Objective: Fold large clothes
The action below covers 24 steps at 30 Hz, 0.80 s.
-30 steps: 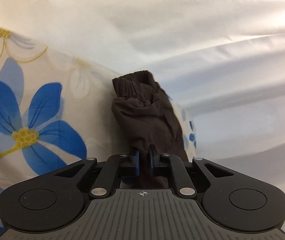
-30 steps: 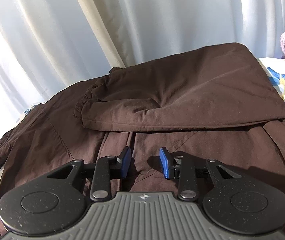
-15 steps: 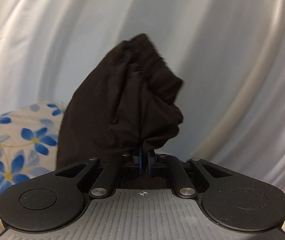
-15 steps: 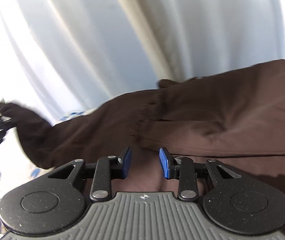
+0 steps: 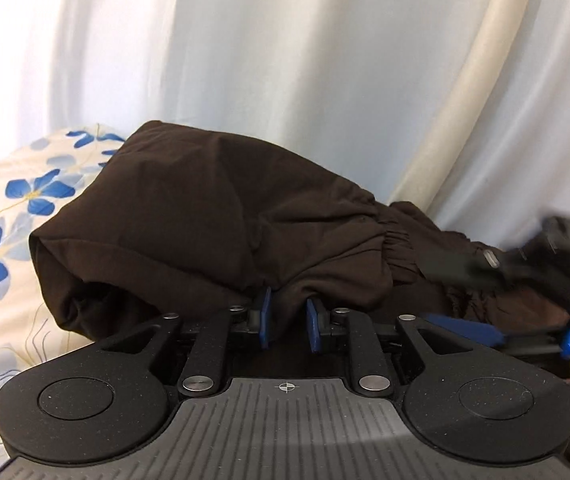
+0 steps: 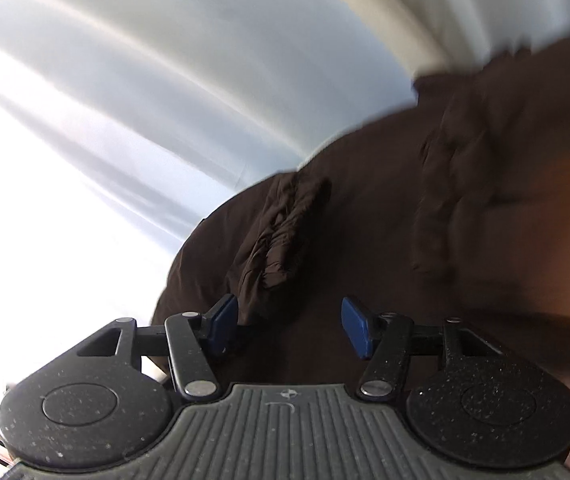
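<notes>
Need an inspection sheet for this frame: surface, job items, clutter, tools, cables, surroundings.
Surface: floral bedsheet, blue flowers on cream, largely covered.
Job's things: brown garment, bunched, one part folded over; elastic cuff showing.
Clutter: nothing seen.
Tools: left tool slightly open, fabric between its fingers, grip unclear; right tool open, over the garment, holding nothing; it also appears blurred at the left view's right edge.
Cables: nothing seen.
Surroundings: white curtain behind.
</notes>
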{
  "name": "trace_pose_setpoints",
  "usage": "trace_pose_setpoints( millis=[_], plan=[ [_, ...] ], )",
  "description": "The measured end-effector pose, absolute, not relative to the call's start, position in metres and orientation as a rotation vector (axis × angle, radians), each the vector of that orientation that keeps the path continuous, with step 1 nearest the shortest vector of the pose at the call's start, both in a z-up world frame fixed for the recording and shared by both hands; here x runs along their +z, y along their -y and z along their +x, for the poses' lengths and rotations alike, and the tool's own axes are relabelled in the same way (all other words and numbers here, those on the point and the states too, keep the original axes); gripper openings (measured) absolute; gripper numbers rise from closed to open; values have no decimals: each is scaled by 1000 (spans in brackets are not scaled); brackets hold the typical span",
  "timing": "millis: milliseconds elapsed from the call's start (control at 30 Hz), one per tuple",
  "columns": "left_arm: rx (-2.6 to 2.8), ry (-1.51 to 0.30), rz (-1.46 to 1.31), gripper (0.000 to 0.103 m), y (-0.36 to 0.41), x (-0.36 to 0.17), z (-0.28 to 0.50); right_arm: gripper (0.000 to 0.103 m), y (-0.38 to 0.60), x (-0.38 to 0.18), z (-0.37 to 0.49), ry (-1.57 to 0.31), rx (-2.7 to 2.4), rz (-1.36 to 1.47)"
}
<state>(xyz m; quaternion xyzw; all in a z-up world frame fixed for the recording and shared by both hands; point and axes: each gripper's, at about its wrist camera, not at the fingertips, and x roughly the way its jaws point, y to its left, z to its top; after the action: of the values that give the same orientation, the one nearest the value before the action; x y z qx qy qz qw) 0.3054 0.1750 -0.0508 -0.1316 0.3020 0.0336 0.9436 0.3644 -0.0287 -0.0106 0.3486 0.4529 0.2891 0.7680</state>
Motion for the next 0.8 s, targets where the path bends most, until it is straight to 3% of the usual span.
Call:
trace_pose_setpoints(
  millis=[100,167,200,233,367,500,567,667,800],
  plan=[
    [74,-616,-261,23,-165,-45,301,60,16,-28,383,-1024,636,891],
    [66,-621,-271,34,-164,-37,294,57,5,-33,393,-1042,619,894],
    [67,-622,-284,43,-165,-34,288,37,-1,-36,398,-1057,611,880],
    [66,-608,-305,45,-167,-32,279,26,-7,-35,400,-1070,609,868],
    [76,-611,-306,47,-161,-32,268,19,-14,-17,399,-1000,612,763],
    [95,-634,-324,35,-167,-43,288,18,-8,22,400,-853,624,732],
    [117,-648,-377,18,-180,-49,296,17,5,47,391,-770,642,719],
    [141,-657,-448,5,-197,-58,304,16,23,79,378,-657,642,687],
    [144,-660,-484,5,-203,-63,304,16,67,106,359,-536,591,653]
  ],
)
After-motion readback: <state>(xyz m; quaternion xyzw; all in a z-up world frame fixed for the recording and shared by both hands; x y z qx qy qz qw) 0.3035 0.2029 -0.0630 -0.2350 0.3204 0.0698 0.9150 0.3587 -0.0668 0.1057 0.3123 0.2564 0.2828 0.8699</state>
